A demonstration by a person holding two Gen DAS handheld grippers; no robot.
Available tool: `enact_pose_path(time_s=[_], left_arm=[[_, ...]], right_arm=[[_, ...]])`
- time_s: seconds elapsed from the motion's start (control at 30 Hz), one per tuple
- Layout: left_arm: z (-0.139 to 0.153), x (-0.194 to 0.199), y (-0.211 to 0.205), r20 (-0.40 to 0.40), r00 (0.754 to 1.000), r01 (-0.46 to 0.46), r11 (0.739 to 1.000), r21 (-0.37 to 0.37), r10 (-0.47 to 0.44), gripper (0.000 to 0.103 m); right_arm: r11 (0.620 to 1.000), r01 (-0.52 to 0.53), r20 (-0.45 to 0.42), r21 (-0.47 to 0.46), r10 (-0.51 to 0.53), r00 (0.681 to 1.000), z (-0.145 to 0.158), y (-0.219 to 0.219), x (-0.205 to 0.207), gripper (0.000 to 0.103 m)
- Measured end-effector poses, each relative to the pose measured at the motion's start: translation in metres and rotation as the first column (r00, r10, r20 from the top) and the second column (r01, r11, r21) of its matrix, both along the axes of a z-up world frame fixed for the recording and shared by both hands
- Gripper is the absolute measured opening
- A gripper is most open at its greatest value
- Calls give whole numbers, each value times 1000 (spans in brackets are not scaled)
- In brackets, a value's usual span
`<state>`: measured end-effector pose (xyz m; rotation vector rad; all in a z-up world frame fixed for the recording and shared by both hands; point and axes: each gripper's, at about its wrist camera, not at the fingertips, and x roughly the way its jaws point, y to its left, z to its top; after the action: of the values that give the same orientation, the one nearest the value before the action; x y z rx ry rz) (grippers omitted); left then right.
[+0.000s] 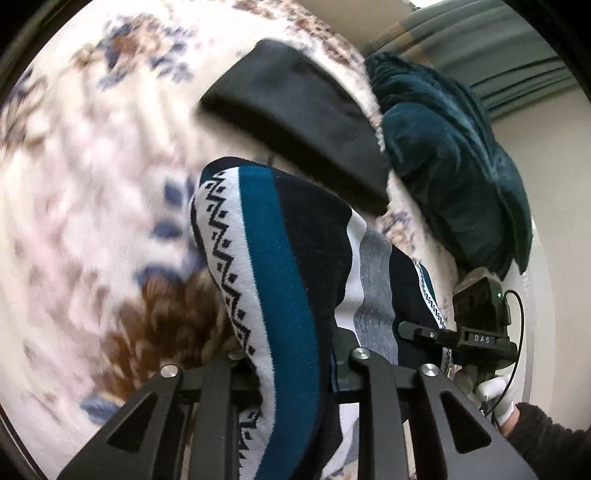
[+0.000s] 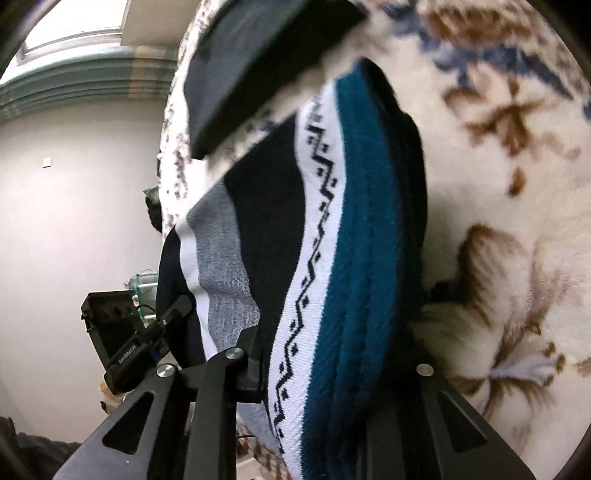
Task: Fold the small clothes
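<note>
Looking along the left gripper (image 1: 291,373), we see a plush cream blanket (image 1: 92,184) with brown and blue flowers covering the surface, probably a bed; its pattern is smeared by motion blur. A folded black garment (image 1: 295,122) lies on the blanket, and a dark teal fleece (image 1: 450,162) is bunched at the surface's far edge. Behind it stand a pale wall and pleated grey-green curtains (image 1: 517,66). The task's thing, a striped garment (image 1: 280,258) with teal, navy, white and grey bands and a black zigzag, rises from between the fingers, which are pressed together on its fabric; the fingertips themselves are hidden by the cloth. At lower right the right gripper (image 1: 424,332) meets the same garment, carried by a white-gloved hand (image 1: 495,395) in a dark sleeve; how much of the garment still rests on the blanket we cannot tell.

Looking along the right gripper (image 2: 325,373), we find the striped garment filling the middle of the view, pinched between the fingers, whose tips are again covered. The black garment is cut off by the upper edge. The blanket occupies the right half. At left, the left gripper touches the garment's grey and navy edge. Beyond it are a plain wall, the curtains and a window (image 2: 74,26); a dark box (image 2: 107,314) and small glass items near it are too indistinct to identify.
</note>
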<state>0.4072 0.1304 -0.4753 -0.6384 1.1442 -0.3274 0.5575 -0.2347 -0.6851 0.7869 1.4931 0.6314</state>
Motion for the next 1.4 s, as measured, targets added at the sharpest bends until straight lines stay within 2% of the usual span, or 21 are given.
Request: enact_pose_path(time_s=[0.2,0.33,0.47,0.57,0.67,0.73,0.77,0.8,0.87,0.9,0.93,0.97,1.0,1.07,1.1,1.17,1.2,1.23,1.3,1.4], left_arm=[[43,66,-1,64,997,35,999,11,-35,18],[69,147,-4,100,993,58,998,28,-61,18],[74,223,1,113,990,83,995,55,-89,19],[64,280,7,98,990,91,992,89,-100,19],[36,322,8,50,992,108,984,142,-116,20],[5,345,11,-34,992,125,977,170,-121,25],[-2,348,14,-52,992,126,976,176,-119,27],[-14,351,18,-74,991,126,978,166,-115,36],[-20,353,25,-87,990,121,983,140,-109,46],[-18,351,27,-91,990,123,983,135,-111,48],[-14,347,29,-95,989,124,982,145,-111,52],[-11,344,32,-99,990,120,978,169,-105,62],[-4,338,34,-94,991,109,972,210,-91,71],[8,318,38,-45,996,87,956,281,-77,74],[9,309,38,-26,998,70,937,343,-65,78],[-2,295,32,-28,997,81,890,450,-76,89],[-11,291,29,-43,996,88,867,491,-77,89],[-15,288,26,-50,996,94,857,506,-80,89],[-10,278,20,-20,998,62,823,564,-61,89],[17,256,8,50,997,15,800,600,-56,89]], right_arm=[[999,45,87,30,-48,995,53,-5,20,22],[995,98,134,33,-102,986,84,-6,66,22],[989,143,169,35,-147,975,102,-8,128,22],[985,170,193,18,-170,966,103,-5,186,22],[983,180,196,-17,-174,965,91,3,235,22],[982,178,191,-57,-164,968,79,4,260,22],[982,172,184,-80,-155,971,71,7,271,22],[981,164,162,-104,-146,976,62,17,285,22],[973,156,113,-169,-138,984,44,24,302,28],[969,155,97,-193,-138,986,38,22,305,33],[962,158,82,-225,-142,986,34,20,304,48],[952,168,64,-256,-157,986,34,15,300,54],[947,173,70,-270,-160,985,40,17,291,54],[932,174,107,-319,-147,983,48,0,278,54],[912,176,126,-371,-138,982,51,-5,269,54],[889,183,145,-420,-134,980,56,-15,258,65],[867,187,151,-462,-131,980,59,-14,255,75],[842,190,159,-505,-126,979,58,-17,248,83],[795,205,176,-571,-126,976,61,-22,241,90],[710,265,261,-653,-117,958,94,-8,226,93]])
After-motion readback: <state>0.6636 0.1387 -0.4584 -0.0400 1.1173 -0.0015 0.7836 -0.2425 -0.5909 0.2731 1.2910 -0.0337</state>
